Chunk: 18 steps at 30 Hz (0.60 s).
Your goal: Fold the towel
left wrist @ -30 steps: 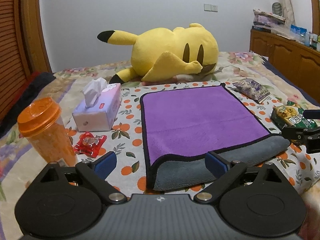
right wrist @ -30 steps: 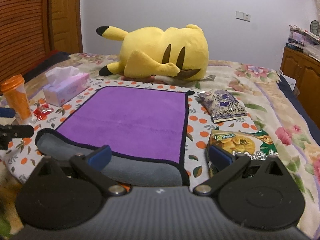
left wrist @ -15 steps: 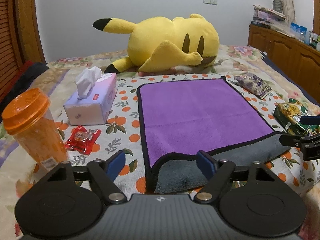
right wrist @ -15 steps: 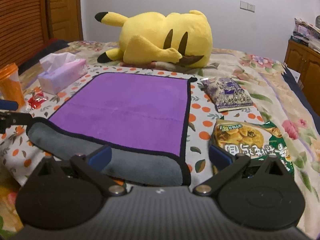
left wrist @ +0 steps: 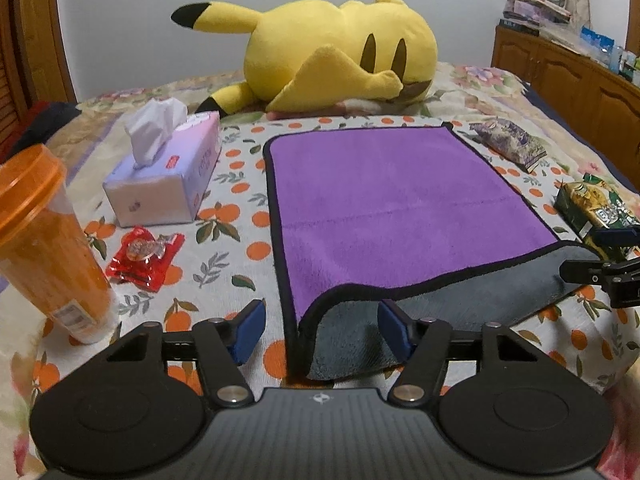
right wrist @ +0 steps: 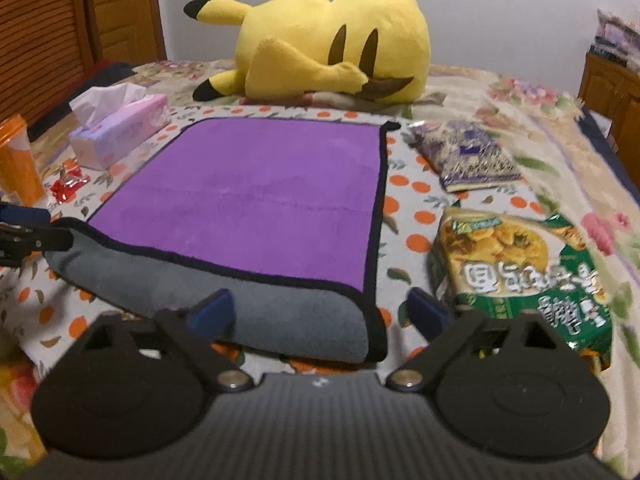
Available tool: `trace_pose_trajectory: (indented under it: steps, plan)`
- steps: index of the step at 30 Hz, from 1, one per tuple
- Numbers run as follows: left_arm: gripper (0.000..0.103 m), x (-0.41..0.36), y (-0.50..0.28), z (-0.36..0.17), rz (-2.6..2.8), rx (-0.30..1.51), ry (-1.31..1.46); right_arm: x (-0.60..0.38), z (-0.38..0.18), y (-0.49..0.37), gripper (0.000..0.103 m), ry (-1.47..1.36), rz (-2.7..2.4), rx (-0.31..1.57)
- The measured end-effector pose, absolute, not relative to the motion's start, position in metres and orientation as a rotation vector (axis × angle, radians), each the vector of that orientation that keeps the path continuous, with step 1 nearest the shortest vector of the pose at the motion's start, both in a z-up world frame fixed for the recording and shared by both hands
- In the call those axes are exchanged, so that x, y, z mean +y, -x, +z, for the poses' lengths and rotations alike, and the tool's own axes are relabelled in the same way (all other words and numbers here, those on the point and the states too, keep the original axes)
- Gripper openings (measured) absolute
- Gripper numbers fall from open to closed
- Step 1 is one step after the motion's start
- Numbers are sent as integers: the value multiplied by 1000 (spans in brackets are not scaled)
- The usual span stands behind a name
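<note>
A purple towel (left wrist: pixel 392 204) with black trim and a grey underside lies flat on the bed; it also shows in the right wrist view (right wrist: pixel 256 196). Its near edge is rolled, showing grey. My left gripper (left wrist: pixel 320 330) is open, its fingers either side of the towel's near left corner. My right gripper (right wrist: pixel 320 314) is open, its fingers either side of the near right corner. Each gripper shows at the edge of the other's view: the right one (left wrist: pixel 600 256), the left one (right wrist: pixel 24 232).
A yellow plush toy (left wrist: pixel 340 56) lies behind the towel. On the left are a tissue box (left wrist: pixel 168 176), a red candy wrapper (left wrist: pixel 146 252) and an orange cup (left wrist: pixel 44 240). On the right are a purple snack bag (right wrist: pixel 464 156) and a green chip bag (right wrist: pixel 516 264).
Both grippers have moved lower and closer to the towel's near edge, which now sits between their fingers. The towel has not moved.
</note>
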State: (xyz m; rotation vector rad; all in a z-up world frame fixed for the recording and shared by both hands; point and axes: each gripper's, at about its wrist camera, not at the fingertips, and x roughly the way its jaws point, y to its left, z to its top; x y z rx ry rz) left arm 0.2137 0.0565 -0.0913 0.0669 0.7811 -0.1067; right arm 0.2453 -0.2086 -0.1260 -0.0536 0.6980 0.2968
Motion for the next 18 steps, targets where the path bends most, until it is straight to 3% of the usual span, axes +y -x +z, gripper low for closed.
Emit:
trace_pose_trajectory:
  steps: [5, 18]
  plan:
    - [56, 57, -215, -97, -112, 814, -67, -210, -130, -249, 88, 31, 311, 725]
    - [50, 59, -217, -104, -111, 854, -49, -213, -134, -253, 74, -13, 360, 765]
